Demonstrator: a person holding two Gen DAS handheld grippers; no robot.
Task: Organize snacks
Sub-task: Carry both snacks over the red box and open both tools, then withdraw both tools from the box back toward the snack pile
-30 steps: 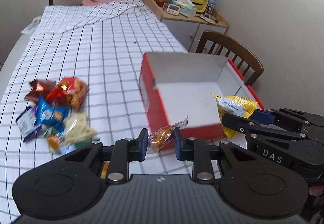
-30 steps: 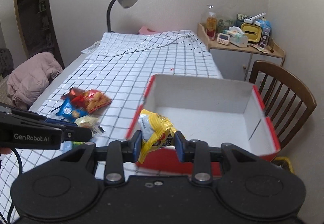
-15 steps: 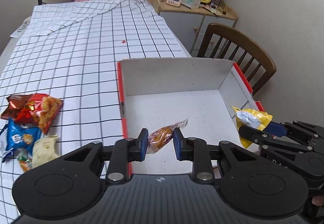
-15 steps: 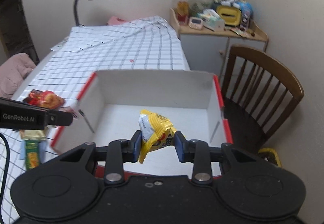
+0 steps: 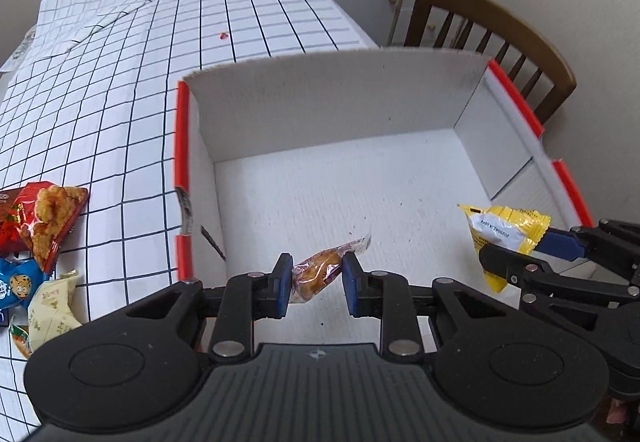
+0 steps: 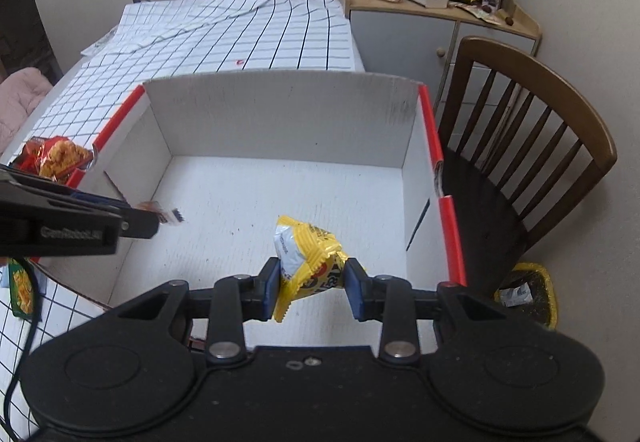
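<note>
Snacks hung over the open box (image 6: 280,114): your left gripper (image 5: 315,282) pinched the clear-wrapped pastry (image 5: 320,274), your right gripper (image 6: 311,288) clamped the yellow packet (image 6: 308,258), both above the bare floor, so release needed only opening.

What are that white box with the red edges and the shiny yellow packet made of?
White box with red edges: looks like matte cardboard, with thin folded walls and scuffs. Shiny yellow packet: probably glossy plastic or foil film, crinkled and reflective, with crimped seams.
</note>
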